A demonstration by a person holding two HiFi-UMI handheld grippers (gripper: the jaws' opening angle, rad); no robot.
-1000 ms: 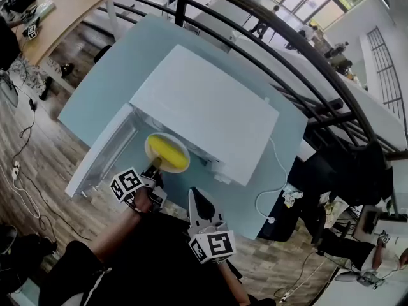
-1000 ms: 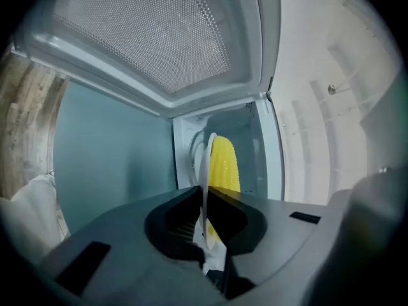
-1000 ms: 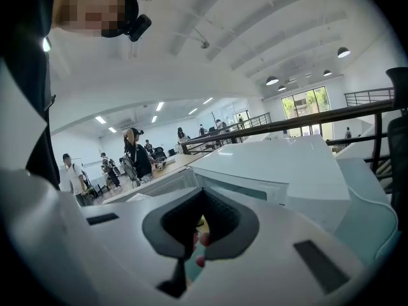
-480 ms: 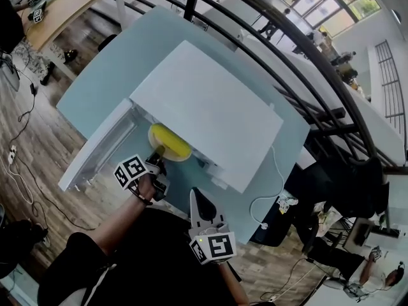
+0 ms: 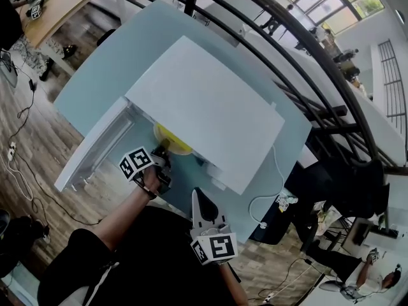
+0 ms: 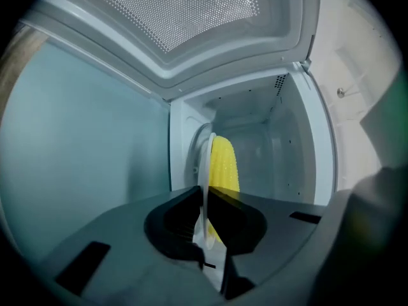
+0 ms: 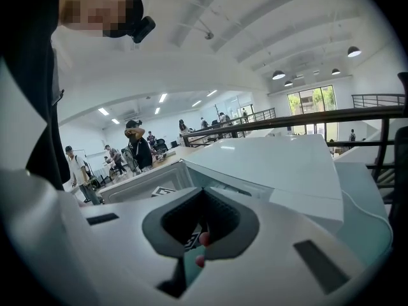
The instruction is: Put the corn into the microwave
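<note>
Clamping plate point(image 6: 205, 171), left gripper point(image 6: 204, 195) alone sees microwave cavity point(image 6: 274, 146) behind corn point(image 6: 224, 167); right gripper point(image 7: 203, 193) fingers together.

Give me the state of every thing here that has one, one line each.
microwave: cavity open
microwave door: swung wide open
plate: gripped by its rim, partway into the microwave
corn: lying on the plate
left gripper: shut on the plate
right gripper: shut, empty, back from the microwave
</note>
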